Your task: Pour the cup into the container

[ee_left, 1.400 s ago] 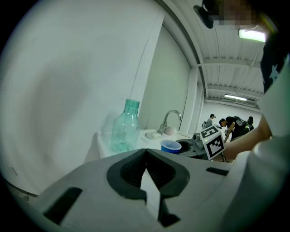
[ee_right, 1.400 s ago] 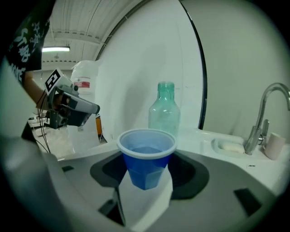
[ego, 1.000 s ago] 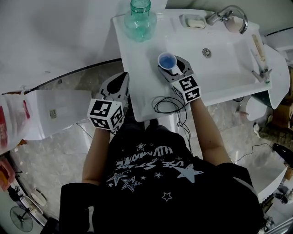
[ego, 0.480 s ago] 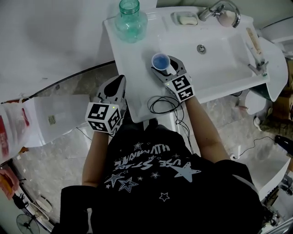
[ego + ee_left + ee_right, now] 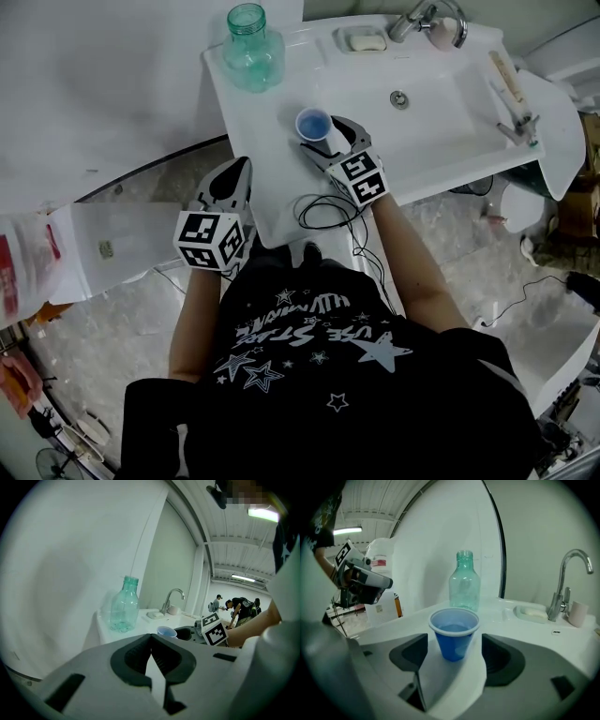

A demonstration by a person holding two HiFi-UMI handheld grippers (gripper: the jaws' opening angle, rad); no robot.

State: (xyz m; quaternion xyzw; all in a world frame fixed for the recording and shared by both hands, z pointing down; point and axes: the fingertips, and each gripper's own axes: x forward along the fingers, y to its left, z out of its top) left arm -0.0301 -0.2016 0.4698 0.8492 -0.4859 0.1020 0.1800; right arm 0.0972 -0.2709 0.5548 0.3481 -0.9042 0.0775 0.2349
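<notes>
A: What do we have at the left side?

B: The left gripper hangs off the front left edge of the white counter, over the floor; its jaws are together and nothing is between them.

A: And the container?

B: It is a clear bottle with a green tint; it stands upright at the far left corner of the counter, well apart from both grippers; its mouth has no cap; I see it also in the left gripper view and in the right gripper view.

A: Where is the cup?

B: The cup stands upright on the counter, nearer to the person than the bottle and just beside the left edge of the basin; it is a small blue cup with a pale rolled rim, narrower at the bottom; a blue liquid fills most of it.

A: Does the right gripper hold it?

B: No; the cup is between its jaws, but they stand apart and have just been opening; there is a gap on each side, so the pads do not press on it.

A: Further right?

B: The faucet at the far edge.
</notes>
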